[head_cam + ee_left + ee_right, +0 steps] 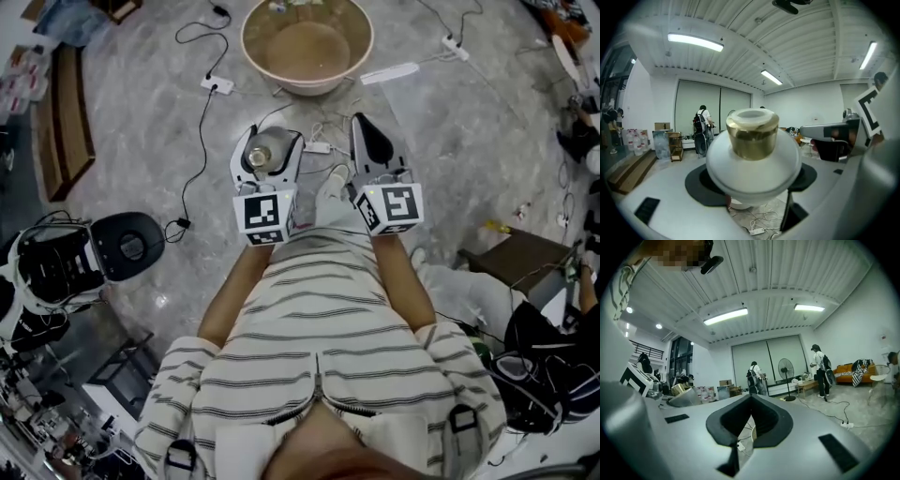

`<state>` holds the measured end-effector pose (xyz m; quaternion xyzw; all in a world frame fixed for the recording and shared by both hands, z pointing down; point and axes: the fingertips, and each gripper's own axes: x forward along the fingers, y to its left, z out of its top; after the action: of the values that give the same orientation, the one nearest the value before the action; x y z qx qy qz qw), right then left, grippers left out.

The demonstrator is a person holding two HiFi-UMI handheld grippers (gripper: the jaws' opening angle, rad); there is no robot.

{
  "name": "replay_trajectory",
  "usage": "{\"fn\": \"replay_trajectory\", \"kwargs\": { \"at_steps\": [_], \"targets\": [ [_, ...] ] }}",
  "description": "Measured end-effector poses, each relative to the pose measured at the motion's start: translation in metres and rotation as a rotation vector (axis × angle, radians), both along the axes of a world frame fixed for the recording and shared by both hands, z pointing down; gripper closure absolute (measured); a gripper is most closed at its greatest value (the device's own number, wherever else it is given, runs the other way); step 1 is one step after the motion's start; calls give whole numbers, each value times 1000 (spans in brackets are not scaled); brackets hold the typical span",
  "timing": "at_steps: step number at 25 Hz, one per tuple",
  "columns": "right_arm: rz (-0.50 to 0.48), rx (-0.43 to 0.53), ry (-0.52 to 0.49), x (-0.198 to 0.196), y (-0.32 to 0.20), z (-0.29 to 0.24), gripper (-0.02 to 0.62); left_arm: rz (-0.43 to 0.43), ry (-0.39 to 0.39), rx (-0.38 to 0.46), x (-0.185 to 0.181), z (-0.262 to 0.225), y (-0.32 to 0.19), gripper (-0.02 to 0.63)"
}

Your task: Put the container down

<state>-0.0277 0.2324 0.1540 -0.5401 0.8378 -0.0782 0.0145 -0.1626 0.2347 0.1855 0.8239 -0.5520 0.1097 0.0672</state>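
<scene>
In the head view I hold both grippers out in front of my chest, above the grey floor. My left gripper (269, 141) is shut on the container (267, 153), a round white pot with a gold cap. In the left gripper view the container (752, 154) fills the middle, cap pointing away, with the black pads (701, 185) pressed on its sides and the left gripper (752, 180) spread wide around it. My right gripper (368, 127) is shut with nothing in it; its black pads (729, 420) meet at the tip of the right gripper (751, 399). From there the container (683, 398) shows at the left.
A large beige basin (307, 42) stands on the floor ahead of the grippers. White power strips (217, 84) and cables lie around it. A black-and-white machine (84, 248) sits at the left and a dark low table (511, 258) at the right. People and a fan (786, 369) stand far off.
</scene>
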Motion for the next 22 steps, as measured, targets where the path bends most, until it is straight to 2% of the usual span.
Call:
{"fn": "replay_trajectory", "kwargs": {
  "at_steps": [6, 12, 18, 22],
  "targets": [
    [-18, -26, 23, 16, -76, 14, 594, -6, 3, -8, 24, 4, -80, 275],
    [-42, -61, 21, 36, -87, 36, 592, -19, -25, -34, 50, 26, -90, 275],
    [-70, -113, 95, 11, -154, 61, 592, -22, -9, -137, 36, 62, -155, 275],
    [-53, -136, 87, 7, -184, 76, 591, -8, -11, -162, 33, 78, -179, 275]
  ]
}}
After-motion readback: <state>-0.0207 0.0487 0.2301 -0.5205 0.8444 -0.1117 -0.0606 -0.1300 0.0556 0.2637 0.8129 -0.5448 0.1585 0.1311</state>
